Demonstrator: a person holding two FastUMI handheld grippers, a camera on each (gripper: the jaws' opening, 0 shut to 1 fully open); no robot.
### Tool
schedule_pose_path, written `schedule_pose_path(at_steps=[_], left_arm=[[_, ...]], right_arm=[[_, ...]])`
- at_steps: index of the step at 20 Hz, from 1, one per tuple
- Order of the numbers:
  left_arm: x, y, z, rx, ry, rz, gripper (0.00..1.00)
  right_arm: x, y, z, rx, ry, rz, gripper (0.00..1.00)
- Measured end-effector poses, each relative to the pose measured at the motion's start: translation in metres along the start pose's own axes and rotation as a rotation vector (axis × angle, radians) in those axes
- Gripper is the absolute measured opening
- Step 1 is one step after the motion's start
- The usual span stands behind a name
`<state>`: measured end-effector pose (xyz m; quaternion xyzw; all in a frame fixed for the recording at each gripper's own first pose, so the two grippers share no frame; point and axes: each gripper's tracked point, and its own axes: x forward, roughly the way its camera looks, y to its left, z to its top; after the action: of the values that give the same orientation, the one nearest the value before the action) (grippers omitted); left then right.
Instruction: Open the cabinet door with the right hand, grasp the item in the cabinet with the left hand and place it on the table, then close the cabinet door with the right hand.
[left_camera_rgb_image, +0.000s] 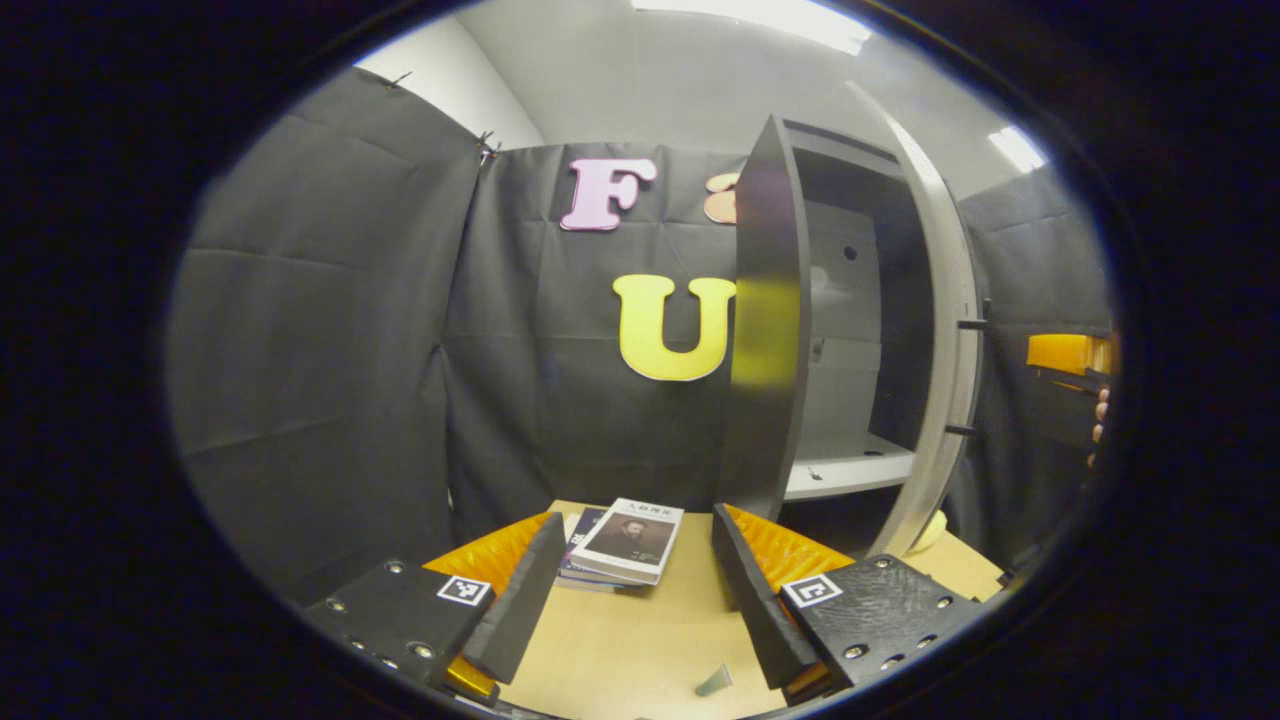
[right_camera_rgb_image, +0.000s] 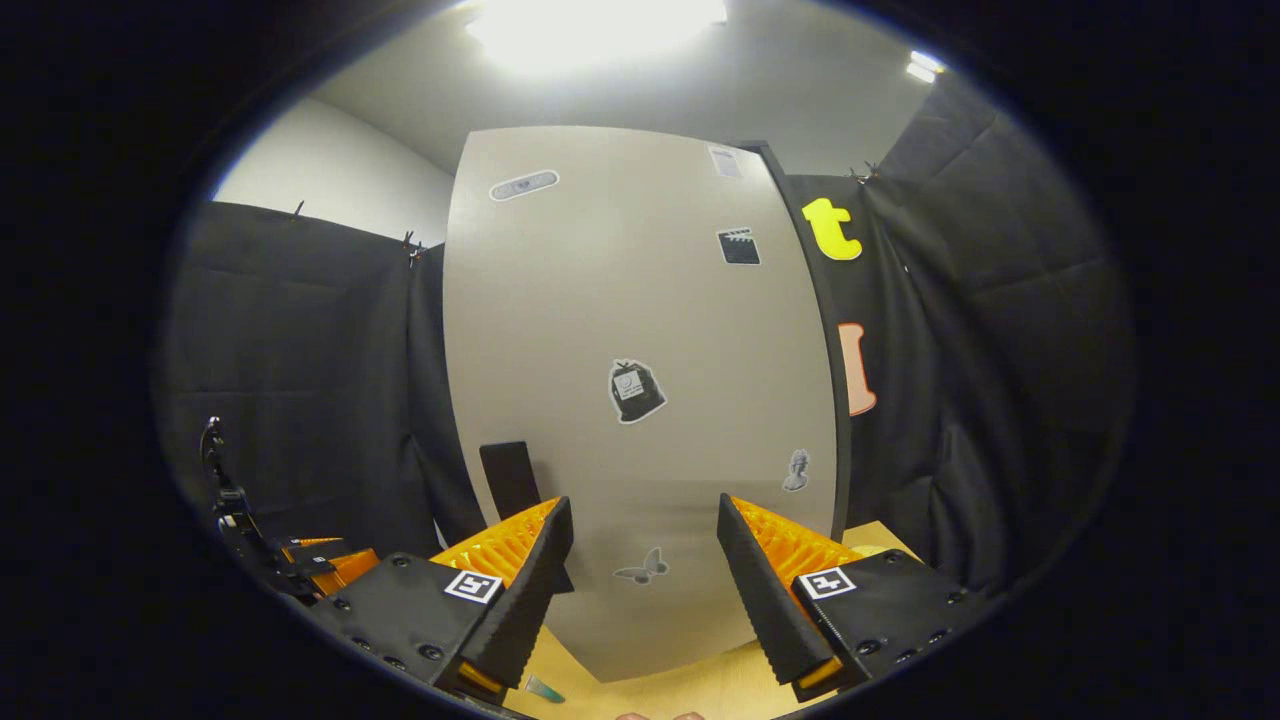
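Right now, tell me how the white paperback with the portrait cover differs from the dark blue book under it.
The white paperback lies on top, cover fully in sight; the dark blue book lies underneath, only its edges showing. The white paperback bears a dark portrait; the dark blue book's front is mostly hidden. Both lie flat on the light wooden table.

Books (left_camera_rgb_image: 625, 545) on the table (left_camera_rgb_image: 640, 650), left of the cabinet (left_camera_rgb_image: 850, 330), before the open door (left_camera_rgb_image: 765, 330).
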<state>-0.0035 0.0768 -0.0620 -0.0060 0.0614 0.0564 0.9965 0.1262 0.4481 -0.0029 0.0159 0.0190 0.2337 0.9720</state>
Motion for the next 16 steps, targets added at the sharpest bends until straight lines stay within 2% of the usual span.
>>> schedule_pose_path(at_steps=[1, 2, 3, 4, 7, 12, 16], left_arm=[[0.0, -0.009, 0.0, -0.009, -0.003, -0.017, 0.88], [0.0, -0.019, 0.002, -0.021, -0.013, -0.035, 0.92], [-0.002, -0.029, 0.007, -0.029, -0.025, -0.053, 0.9], [-0.005, -0.039, 0.012, -0.031, -0.042, -0.07, 0.92], [-0.011, -0.071, 0.028, -0.01, -0.089, -0.095, 0.88], [-0.016, -0.126, 0.047, -0.01, -0.141, -0.121, 0.88], [-0.017, -0.171, 0.062, -0.089, -0.178, -0.179, 0.88]], right_arm=[[-0.007, -0.006, -0.003, 0.0, 0.009, -0.005, 0.85], [-0.01, -0.014, -0.005, -0.002, 0.02, -0.014, 0.93], [-0.012, -0.025, -0.008, -0.005, 0.03, -0.03, 0.87], [-0.016, -0.037, -0.008, -0.009, 0.038, -0.048, 0.94], [-0.027, -0.074, -0.012, -0.03, 0.054, -0.096, 0.97], [-0.044, -0.121, -0.003, -0.006, 0.008, -0.102, 0.98], [-0.059, -0.163, 0.012, -0.007, -0.013, -0.105, 0.98]])
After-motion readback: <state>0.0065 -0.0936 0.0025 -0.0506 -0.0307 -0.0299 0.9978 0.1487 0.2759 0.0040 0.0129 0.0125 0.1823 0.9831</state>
